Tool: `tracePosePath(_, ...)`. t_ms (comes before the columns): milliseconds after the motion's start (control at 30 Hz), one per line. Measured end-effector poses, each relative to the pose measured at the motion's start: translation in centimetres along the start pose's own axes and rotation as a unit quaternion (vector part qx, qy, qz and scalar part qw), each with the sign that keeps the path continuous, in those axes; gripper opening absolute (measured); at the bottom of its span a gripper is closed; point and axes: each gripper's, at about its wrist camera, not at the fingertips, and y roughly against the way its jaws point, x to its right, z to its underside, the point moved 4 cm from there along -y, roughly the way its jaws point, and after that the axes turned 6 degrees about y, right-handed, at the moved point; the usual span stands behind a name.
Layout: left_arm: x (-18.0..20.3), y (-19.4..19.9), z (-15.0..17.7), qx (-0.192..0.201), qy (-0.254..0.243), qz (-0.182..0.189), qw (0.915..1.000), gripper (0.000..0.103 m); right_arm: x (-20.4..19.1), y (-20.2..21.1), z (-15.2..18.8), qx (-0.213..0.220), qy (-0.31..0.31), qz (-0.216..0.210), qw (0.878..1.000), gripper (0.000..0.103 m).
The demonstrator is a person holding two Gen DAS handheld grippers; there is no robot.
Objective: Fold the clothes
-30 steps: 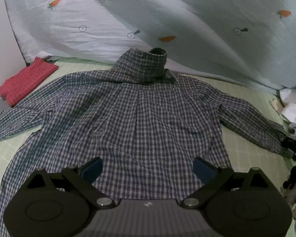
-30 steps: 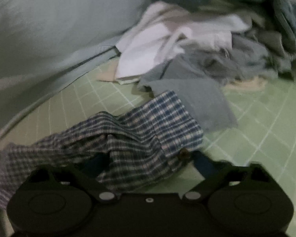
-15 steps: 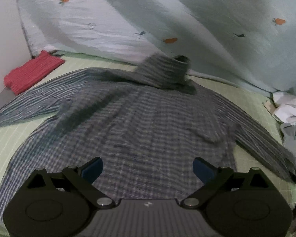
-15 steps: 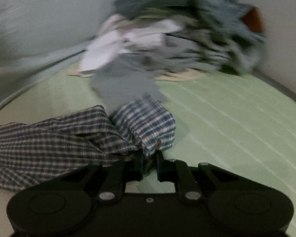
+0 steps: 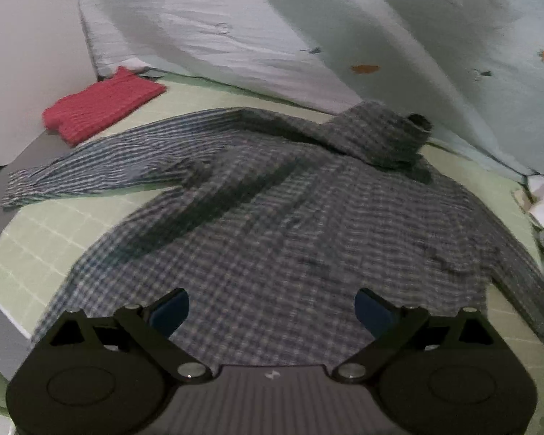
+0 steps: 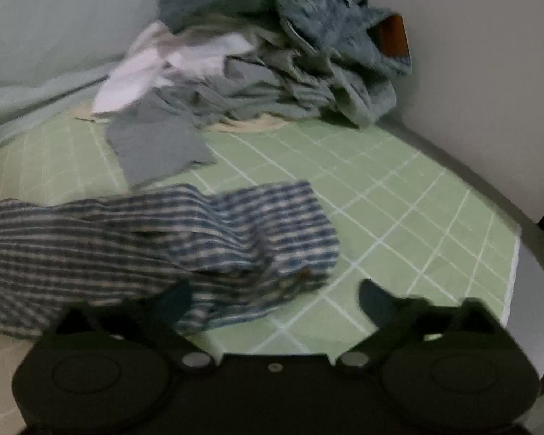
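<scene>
Right gripper [image 6: 272,297]: jaws opening wide, nothing clamped; the sleeve cuff [image 6: 293,239] is lying just ahead of its left finger, free on the green grid sheet [image 6: 399,217].

Left gripper [image 5: 272,308]: fingers standing apart, empty, hovering over the hem of the plaid shirt [image 5: 290,224].

Plaid shirt: lying flat, body running straight away from the left gripper toward the collar [image 5: 384,134]; sleeves are stretching crosswise to either side. The right gripper is nearer the right cuff, so that sleeve looks like the next fold.

Beyond: red knit [image 5: 101,105] far left; unfolded pile [image 6: 272,61] far ahead of the right gripper.
</scene>
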Motion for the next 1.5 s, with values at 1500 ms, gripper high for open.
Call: tracePosePath(1500,-12.5,-19.7,-8.2,-0.122,0.049,-0.101,0.9861,0.103,-61.6,-1.8,-10.8,0.039,0.268,-0.306,0.913,0.103)
